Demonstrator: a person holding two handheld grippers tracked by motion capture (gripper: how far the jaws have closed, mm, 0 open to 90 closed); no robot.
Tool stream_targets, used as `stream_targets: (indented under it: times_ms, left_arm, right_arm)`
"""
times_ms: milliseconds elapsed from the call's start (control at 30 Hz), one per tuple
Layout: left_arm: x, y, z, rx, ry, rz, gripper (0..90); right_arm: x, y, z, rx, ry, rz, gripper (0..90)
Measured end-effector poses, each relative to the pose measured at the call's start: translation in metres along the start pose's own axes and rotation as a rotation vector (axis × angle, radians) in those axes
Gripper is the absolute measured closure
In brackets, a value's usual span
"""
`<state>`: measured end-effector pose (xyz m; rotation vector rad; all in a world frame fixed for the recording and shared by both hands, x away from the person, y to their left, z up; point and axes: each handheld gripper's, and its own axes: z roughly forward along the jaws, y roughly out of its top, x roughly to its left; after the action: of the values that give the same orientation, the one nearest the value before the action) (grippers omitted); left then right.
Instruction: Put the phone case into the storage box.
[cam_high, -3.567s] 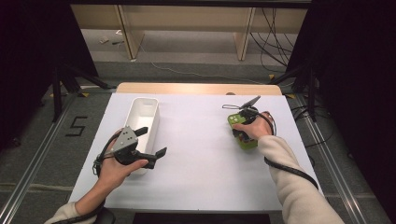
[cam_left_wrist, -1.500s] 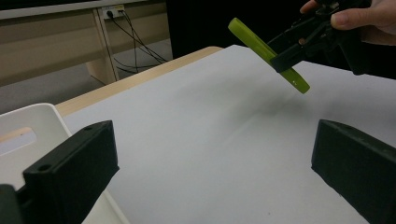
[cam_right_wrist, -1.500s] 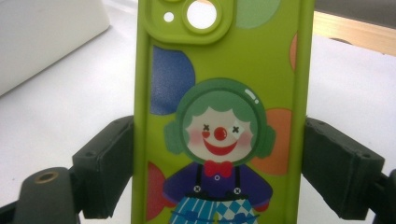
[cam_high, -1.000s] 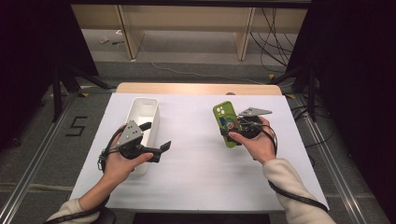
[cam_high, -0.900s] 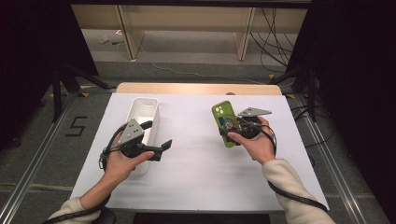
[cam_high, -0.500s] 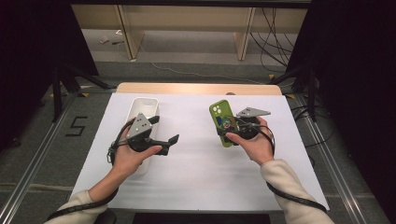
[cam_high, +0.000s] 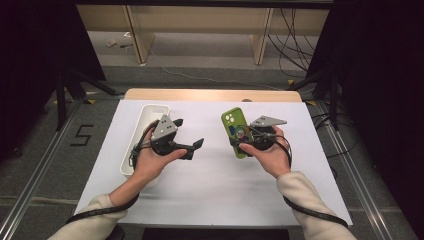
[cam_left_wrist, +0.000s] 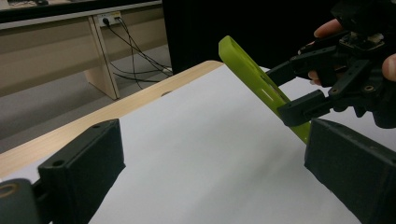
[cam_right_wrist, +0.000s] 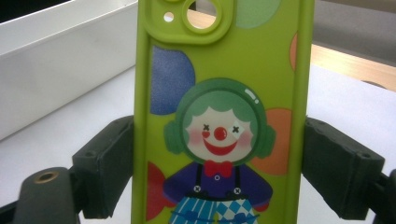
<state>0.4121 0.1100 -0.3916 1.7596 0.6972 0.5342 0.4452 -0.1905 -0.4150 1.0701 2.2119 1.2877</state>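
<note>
Two grippers | left gripper (cam_high: 196, 148) agape, empty, moved nearer phone case (cam_high: 235, 131) | right gripper (cam_high: 235, 145) clamps case

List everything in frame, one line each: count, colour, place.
phone case: 1, lime green with a clown print, tilted up above the table's right half, gripped across its width by the right claw
bin: 1, white, oblong, left part of the table, partly behind the left hand
table: 1, white top with a wood strip at the far edge
cables: several, dark, on the floor beyond the table
left claw: 1, black, open, nothing between its jaws, pointing right toward the case
right claw: 1, black, shut on the case's two long edges
hands: 2, light sleeves, entering from the bottom
</note>
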Motion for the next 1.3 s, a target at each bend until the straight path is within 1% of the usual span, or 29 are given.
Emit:
stream_targets:
  times_ms: [267,467,667,767,933,1000,1100,1133,1167,1300]
  left_arm:
    - [-0.001,0.003,0.008,0.000,-0.006,-0.007,4.9]
    - [-0.001,0.007,0.014,0.000,-0.010,-0.023,6.5]
    - [-0.004,0.011,0.023,-0.007,-0.025,-0.038,9.0]
    - [-0.008,0.014,0.030,0.000,-0.040,-0.036,10.0]
    - [-0.011,0.016,0.037,0.004,-0.052,-0.038,11.5]
    - [-0.011,0.017,0.040,0.005,-0.060,-0.042,12.4]
    - [-0.011,0.018,0.046,0.006,-0.059,-0.050,14.5]
    - [-0.012,0.019,0.047,0.008,-0.058,-0.058,15.1]
    - [-0.011,0.019,0.049,0.011,-0.059,-0.056,15.2]
    - [-0.011,0.020,0.055,0.015,-0.065,-0.078,16.1]
  right_arm:
    - [0.003,0.000,0.001,-0.007,0.007,-0.004,17.0]
    - [0.005,0.000,0.002,-0.015,0.012,-0.008,17.0]
    - [0.009,-0.001,0.004,-0.021,0.017,-0.011,17.0]
    - [0.010,-0.001,0.005,-0.024,0.018,-0.014,17.0]
    - [0.011,-0.001,0.006,-0.027,0.017,-0.018,17.0]
    - [0.012,-0.001,0.006,-0.027,0.019,-0.019,17.0]
    - [0.013,-0.001,0.006,-0.031,0.021,-0.021,17.0]
    - [0.013,-0.001,0.006,-0.032,0.022,-0.020,16.9]
    - [0.014,-0.001,0.006,-0.035,0.022,-0.020,17.0]
    - [0.015,-0.001,0.007,-0.034,0.023,-0.022,17.0]
